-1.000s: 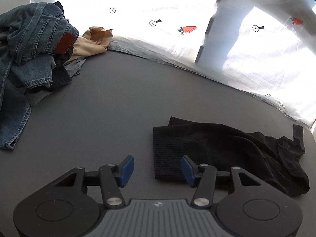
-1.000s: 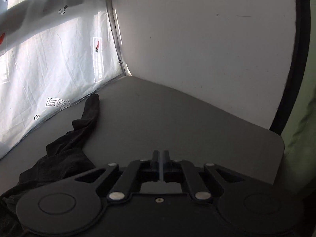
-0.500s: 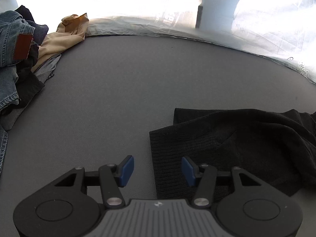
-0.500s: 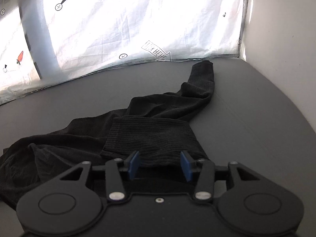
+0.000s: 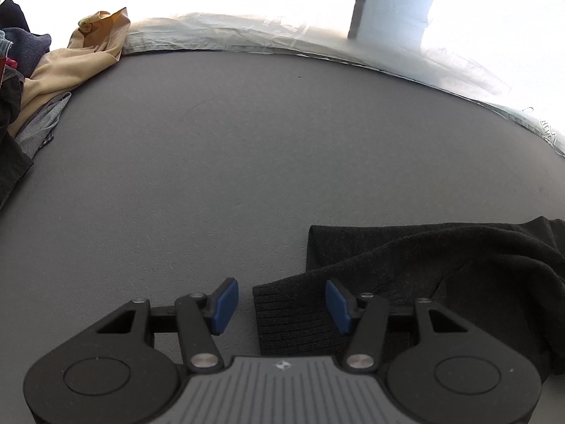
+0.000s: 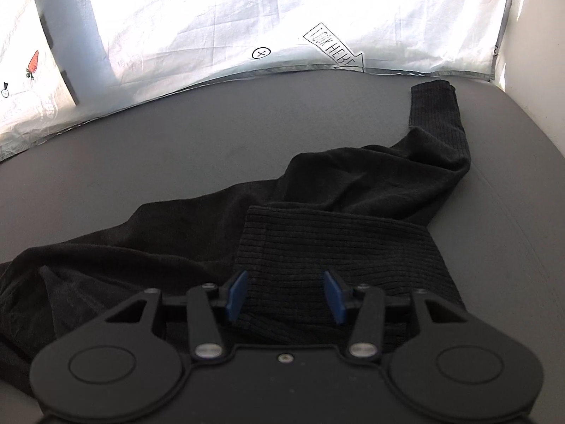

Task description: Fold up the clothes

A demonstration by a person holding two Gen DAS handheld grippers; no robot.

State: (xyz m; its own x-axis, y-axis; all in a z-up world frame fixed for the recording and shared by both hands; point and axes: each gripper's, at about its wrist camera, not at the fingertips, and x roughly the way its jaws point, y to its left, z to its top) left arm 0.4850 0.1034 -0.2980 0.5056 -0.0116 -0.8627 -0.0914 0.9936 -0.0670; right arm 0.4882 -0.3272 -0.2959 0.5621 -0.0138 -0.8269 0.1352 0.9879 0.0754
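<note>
A black sweater (image 5: 441, 275) lies on the gray tabletop (image 5: 247, 159), all soft and bumpy. In the left view, the left tool (image 5: 279, 305) is low over the tabletop with its two blue pads spread wide. It holds nothing. The ribbed edge of the sweater reaches in between the pads from the right side, and the left pad has bare tabletop under it. I cannot tell if the pads touch the cloth. In the right view, the right tool (image 6: 286, 295) is wide too, and it holds nothing. Its blue pads sit one on each side of a ribbed band (image 6: 339, 247) of the sweater, right over the cloth. One long sleeve (image 6: 438, 134) stretches away toward the far right corner, and its ribbed cuff lies flat near the white sheet (image 6: 247, 10). The sheet hangs along the back of the tabletop, with bright light coming through it. It has a little carrot picture (image 6: 33, 63) and an arrow with words (image 6: 335, 49) on it. Far off to the left in the left view there is a pile of other clothes (image 5: 21, 81), well apart from the sweater. A tan piece (image 5: 77, 60) lies on that pile, next to dark and gray ones.
</note>
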